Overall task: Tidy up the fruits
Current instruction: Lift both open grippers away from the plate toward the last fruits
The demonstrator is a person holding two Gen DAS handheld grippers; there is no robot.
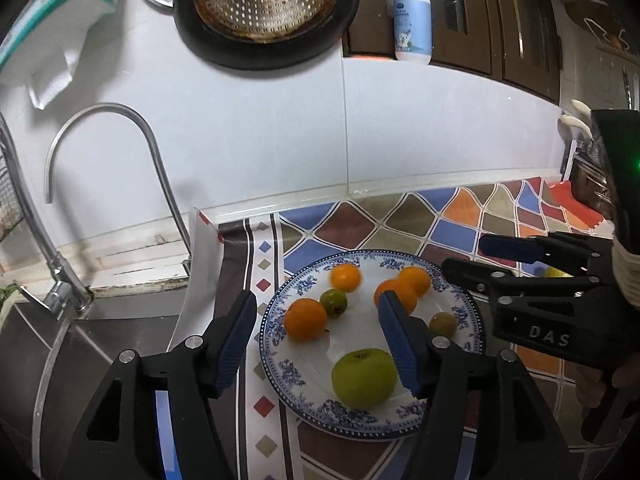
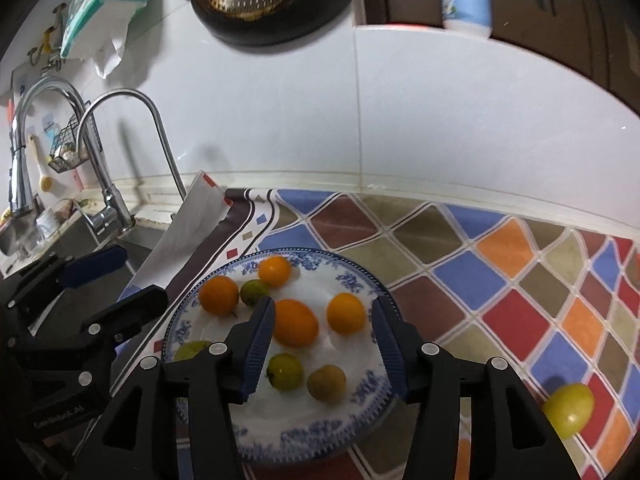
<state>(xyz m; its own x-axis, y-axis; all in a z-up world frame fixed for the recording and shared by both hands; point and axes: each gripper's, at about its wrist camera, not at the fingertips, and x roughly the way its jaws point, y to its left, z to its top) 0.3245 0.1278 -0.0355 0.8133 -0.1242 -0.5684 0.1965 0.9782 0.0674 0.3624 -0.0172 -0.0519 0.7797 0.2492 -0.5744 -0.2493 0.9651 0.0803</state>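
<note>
A blue-and-white plate [image 1: 272, 330] [image 2: 316, 434] on the patterned counter holds several oranges [image 1: 306, 319] [image 2: 296, 322], small green fruits [image 1: 334, 302] [image 2: 285, 371], a brownish one [image 1: 443, 323] [image 2: 326, 383] and a green apple [image 1: 364, 378] [image 2: 192, 350]. My left gripper [image 1: 318, 340] [image 2: 136, 276] hovers open over the plate's left half, touching no fruit. My right gripper [image 2: 325, 348] [image 1: 480, 258] is open above the plate's middle, its pads clear of the fruit. A yellow-green fruit [image 2: 568, 408] lies alone on the counter to the right.
A sink [image 1: 100, 332] with a curved tap [image 1: 156, 152] lies left of the plate. A white tiled wall [image 1: 400, 128] runs behind. A dark pan with a strainer [image 1: 264, 8] hangs overhead, beside a soap bottle [image 1: 413, 16] and a tissue pack [image 1: 60, 12].
</note>
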